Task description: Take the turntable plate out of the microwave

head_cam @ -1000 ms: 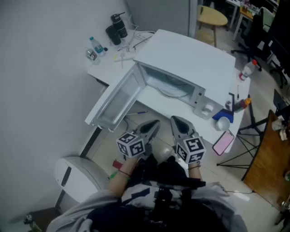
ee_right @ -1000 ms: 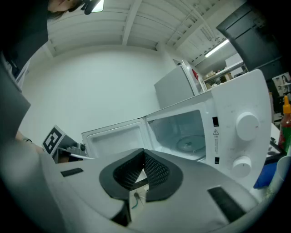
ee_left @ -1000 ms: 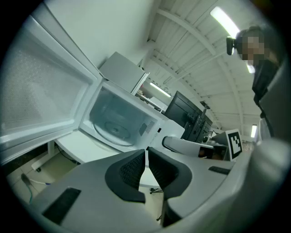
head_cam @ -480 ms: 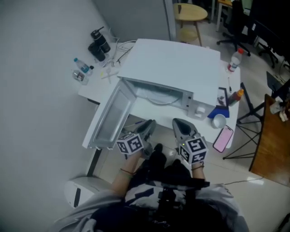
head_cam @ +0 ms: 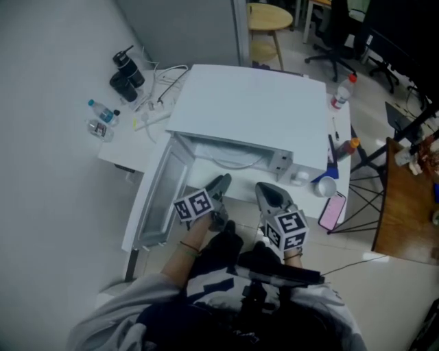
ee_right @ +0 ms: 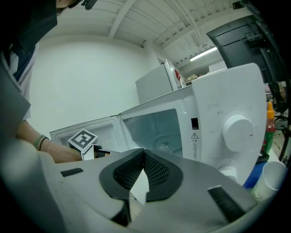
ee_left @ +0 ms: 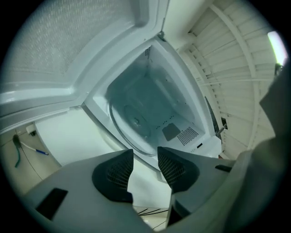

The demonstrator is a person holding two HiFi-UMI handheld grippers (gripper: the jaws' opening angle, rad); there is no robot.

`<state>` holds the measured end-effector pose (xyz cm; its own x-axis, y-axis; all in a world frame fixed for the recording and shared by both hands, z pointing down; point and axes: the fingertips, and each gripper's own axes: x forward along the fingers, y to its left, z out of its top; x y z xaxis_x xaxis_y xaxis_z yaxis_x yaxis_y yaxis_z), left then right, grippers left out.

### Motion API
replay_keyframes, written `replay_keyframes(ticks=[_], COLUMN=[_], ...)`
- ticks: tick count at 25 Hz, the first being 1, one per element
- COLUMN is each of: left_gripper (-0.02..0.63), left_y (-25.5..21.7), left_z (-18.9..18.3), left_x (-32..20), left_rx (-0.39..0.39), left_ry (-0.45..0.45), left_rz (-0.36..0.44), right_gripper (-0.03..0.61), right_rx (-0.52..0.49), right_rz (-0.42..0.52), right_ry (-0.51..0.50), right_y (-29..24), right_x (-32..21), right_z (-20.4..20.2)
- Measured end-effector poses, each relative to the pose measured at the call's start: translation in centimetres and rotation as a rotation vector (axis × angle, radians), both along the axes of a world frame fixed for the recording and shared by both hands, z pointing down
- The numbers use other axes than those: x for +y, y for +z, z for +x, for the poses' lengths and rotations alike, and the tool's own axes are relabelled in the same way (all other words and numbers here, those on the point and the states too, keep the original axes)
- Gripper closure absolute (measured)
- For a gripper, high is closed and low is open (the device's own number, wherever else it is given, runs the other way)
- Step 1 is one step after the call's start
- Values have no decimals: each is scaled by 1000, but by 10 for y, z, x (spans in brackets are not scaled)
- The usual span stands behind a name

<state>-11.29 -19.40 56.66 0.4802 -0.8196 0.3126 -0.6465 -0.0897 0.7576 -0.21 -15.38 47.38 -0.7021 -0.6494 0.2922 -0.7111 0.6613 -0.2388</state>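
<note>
The white microwave (head_cam: 257,110) stands on the table with its door (head_cam: 154,199) swung open to the left. Inside it lies the glass turntable plate (ee_left: 132,120), also visible as plate (ee_right: 166,142) and as a pale rim (head_cam: 230,159). My left gripper (head_cam: 219,186) points at the cavity just in front of the opening. Its jaws are opening, with nothing between the fingers (ee_left: 116,173). My right gripper (ee_right: 143,170) is shut and empty, level with the control panel and its knob (ee_right: 238,132). In the head view that right gripper (head_cam: 266,193) sits to the right of the left one.
A pink phone (head_cam: 331,211) and a white cup (head_cam: 326,186) sit at the table's right front. Bottles (head_cam: 101,118), black flasks (head_cam: 123,77) and cables lie at the far left. A clear bottle (head_cam: 339,92) stands at the right. A round stool (head_cam: 264,17) is behind.
Both grippers have moved toward the microwave opening, the left one further and lower. The left jaws have gone from shut to open. The right jaws stayed shut.
</note>
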Motion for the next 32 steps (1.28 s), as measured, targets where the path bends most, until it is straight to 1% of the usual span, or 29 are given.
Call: replay_keyframes(ticks=[3, 6, 10, 12, 14, 17, 18, 19, 20, 22, 23, 24, 26, 28, 30, 32], left_gripper=[460, 460, 454, 454, 454, 456, 476, 515, 532, 554, 562, 565, 565, 565, 566, 569], left_y=[11, 19, 29, 33, 35, 35, 35, 36, 36, 35, 35, 36, 37, 37, 35, 33], left_z=[-8, -15, -14, -15, -18, -15, -14, -13, -13, -12, -12, -12, -11, -10, -9, -8], left_x=[-15, -27, -41, -47, -53, -60, -61, -62, -63, -63, -63, -63, -61, -55, -46, -36], left_rx=[29, 75, 117, 150, 181, 203, 212, 229, 261, 353, 386, 401, 406, 415, 427, 433], left_ry=[-6, -21, -17, -36, -59, -37, -31, -32, -38, -53, -59, -61, -59, -67, -84, -90], left_rz=[-37, -60, -97, -114, -120, -115, -115, -115, -111, -98, -94, -92, -93, -100, -112, -120], right_gripper=[591, 591, 591, 591, 591, 591, 591, 591, 591, 591, 591, 591, 591, 591, 591, 591], right_rx=[23, 38, 59, 71, 70, 80, 90, 97, 95, 84, 85, 94, 112, 103, 69, 22], right_rz=[-11, -18, -39, -49, -48, -53, -60, -64, -61, -51, -54, -62, -82, -75, -63, -79], right_ry=[38, 74, 114, 129, 147, 165, 167, 169, 175, 189, 191, 188, 174, 164, 157, 146], right_y=[5, 8, 15, 18, 19, 22, 24, 26, 26, 27, 28, 30, 35, 35, 34, 40], right_x=[-5, -9, -10, -10, -10, -10, -8, -8, -8, -10, -10, -10, -8, -8, -9, -9], right_z=[1, 4, 10, 13, 14, 17, 18, 20, 21, 23, 23, 23, 23, 19, 15, 11])
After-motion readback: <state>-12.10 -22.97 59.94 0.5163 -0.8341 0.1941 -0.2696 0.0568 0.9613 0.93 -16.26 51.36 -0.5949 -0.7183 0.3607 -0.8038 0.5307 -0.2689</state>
